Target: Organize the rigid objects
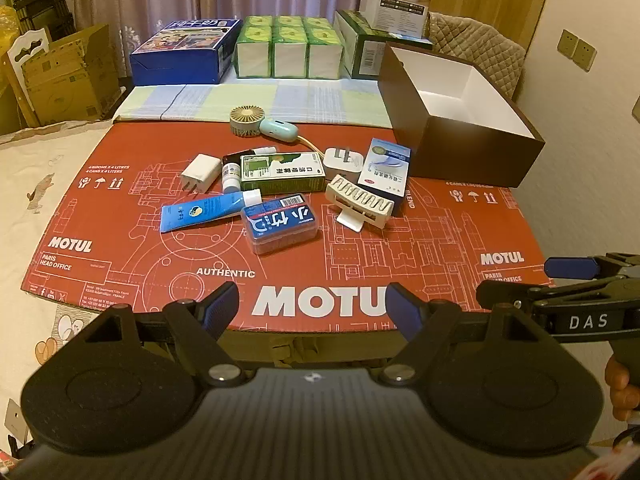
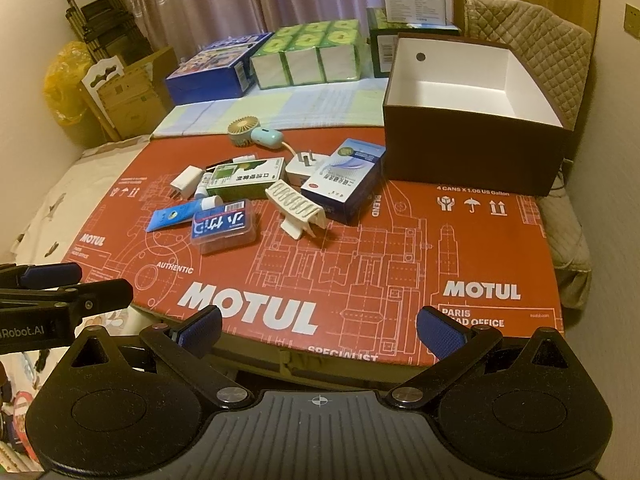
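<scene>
A cluster of small items lies mid-table on a red printed cardboard sheet: a blue tube, a blue plastic case, a green box, a white charger, a white comb-like clip, a blue-and-white box, a white plug adapter and a small hand fan. An open dark box with a white inside stands at the back right. My left gripper hangs open over the near edge, holding nothing. My right gripper is open too, well short of the items.
At the table's far edge stand a blue carton, a pack of green tissue boxes and stacked boxes. A quilted chair back sits behind the open box. Cardboard cartons are on the left. A hand holds the right gripper's handle.
</scene>
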Motion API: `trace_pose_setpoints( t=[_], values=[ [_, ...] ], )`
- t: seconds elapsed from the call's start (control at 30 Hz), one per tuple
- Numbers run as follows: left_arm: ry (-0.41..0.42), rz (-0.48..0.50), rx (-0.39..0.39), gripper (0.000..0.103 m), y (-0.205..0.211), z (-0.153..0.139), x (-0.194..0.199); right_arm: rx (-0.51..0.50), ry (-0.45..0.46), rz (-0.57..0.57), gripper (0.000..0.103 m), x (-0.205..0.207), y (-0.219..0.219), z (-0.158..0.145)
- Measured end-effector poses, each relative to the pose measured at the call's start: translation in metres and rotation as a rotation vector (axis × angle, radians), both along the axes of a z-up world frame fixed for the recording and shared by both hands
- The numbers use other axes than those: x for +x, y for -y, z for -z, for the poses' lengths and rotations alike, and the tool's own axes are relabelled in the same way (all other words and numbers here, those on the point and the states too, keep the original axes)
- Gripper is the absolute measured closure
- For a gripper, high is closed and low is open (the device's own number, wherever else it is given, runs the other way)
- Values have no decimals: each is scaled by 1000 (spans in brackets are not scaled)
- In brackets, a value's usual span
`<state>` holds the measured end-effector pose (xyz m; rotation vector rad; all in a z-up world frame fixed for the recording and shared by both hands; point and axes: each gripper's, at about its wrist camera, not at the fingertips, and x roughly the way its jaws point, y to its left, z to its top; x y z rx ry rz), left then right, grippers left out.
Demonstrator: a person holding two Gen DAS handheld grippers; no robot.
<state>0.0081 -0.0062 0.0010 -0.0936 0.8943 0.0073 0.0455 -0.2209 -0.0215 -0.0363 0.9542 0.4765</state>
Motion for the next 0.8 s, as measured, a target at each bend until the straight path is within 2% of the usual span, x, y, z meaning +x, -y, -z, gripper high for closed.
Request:
trace_pose_setpoints(
  t=[0.8],
  values=[
    [-10,-45,4,25,8,3,10,13,-5,-47,2,16,4,1]
  ],
)
